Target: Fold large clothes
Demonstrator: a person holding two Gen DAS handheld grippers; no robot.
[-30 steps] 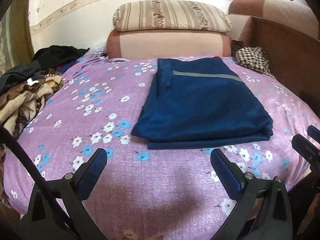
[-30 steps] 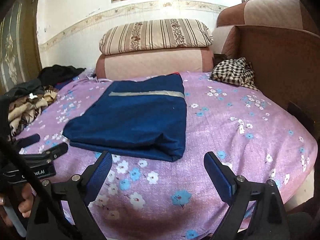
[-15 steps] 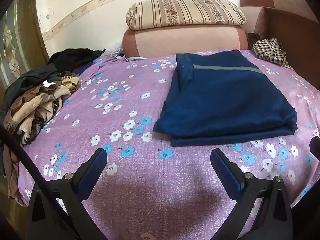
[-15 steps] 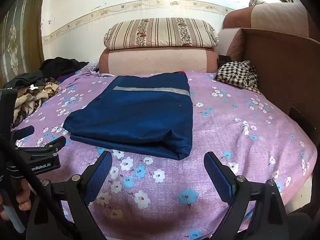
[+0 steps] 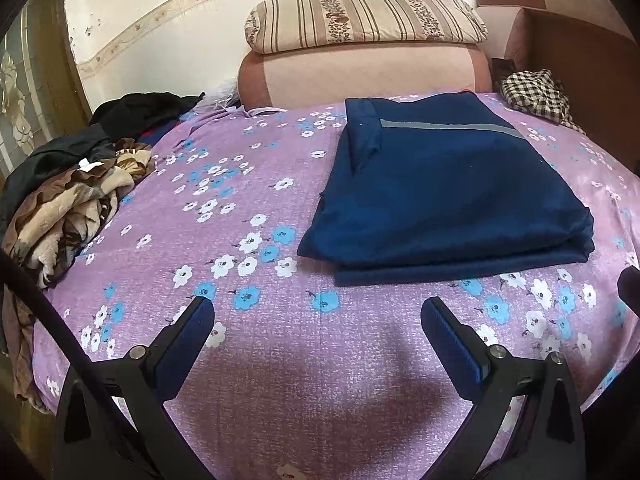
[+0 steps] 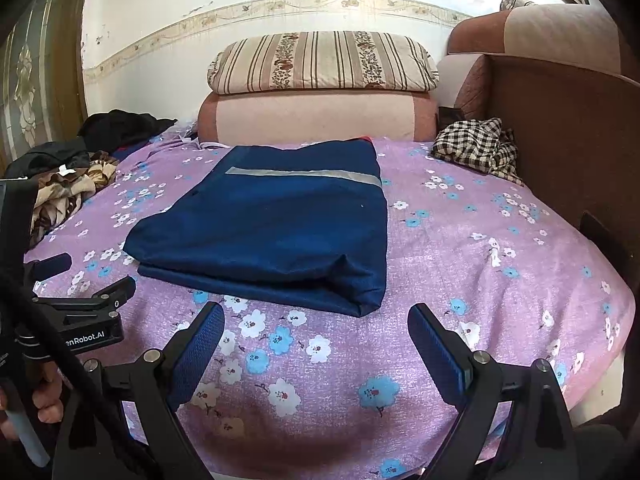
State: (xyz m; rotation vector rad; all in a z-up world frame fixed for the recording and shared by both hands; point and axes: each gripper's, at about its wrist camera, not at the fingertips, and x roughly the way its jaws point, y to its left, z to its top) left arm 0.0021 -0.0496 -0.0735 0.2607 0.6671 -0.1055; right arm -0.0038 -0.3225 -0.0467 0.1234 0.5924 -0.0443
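On the purple floral bed, the folded navy blue garment with a grey stripe is lying flat.
Both left tongs and right tongs are hovering wide open, holding nothing; I'm guessing a careless grab at that loose bottom layer could undo the fold.

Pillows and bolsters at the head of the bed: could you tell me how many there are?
2: a striped pillow lying on top of a pink bolster, both against the wall beyond the folded blue garment. Others may be hidden behind them.
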